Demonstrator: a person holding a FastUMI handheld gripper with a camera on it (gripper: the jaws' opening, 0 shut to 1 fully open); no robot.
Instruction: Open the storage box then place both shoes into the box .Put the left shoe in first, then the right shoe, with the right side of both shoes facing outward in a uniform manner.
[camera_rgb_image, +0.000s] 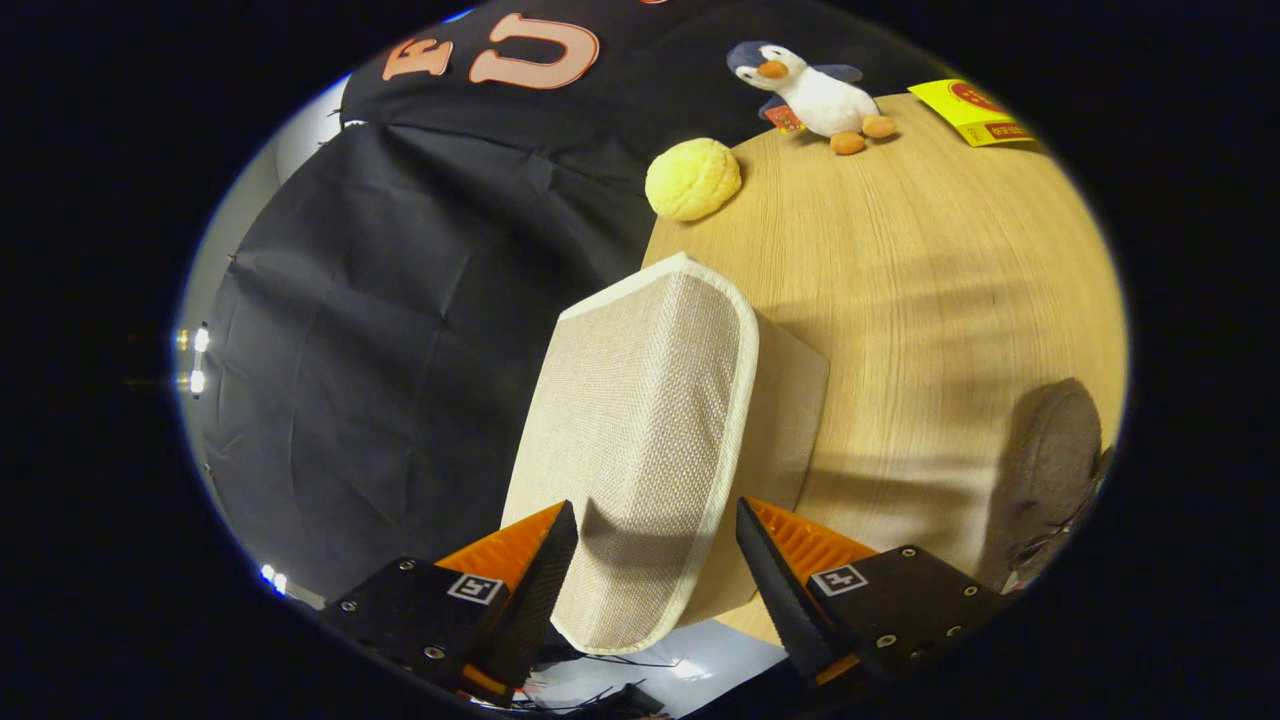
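Note:
A beige woven storage box stands at the edge of the wooden table, and its fabric lid with pale trim faces me. My gripper is open. The lid's near end lies between the fingers, with one fingertip over the lid's surface and the other fingertip just off its trimmed edge. I cannot tell whether either one touches it. A dark grey shoe lies on the table beyond that second finger, partly cut off.
A yellow bun-shaped toy sits beyond the box near the table's edge. Farther off are a plush penguin and a yellow card. Black cloth hangs past the table's edge beside the box.

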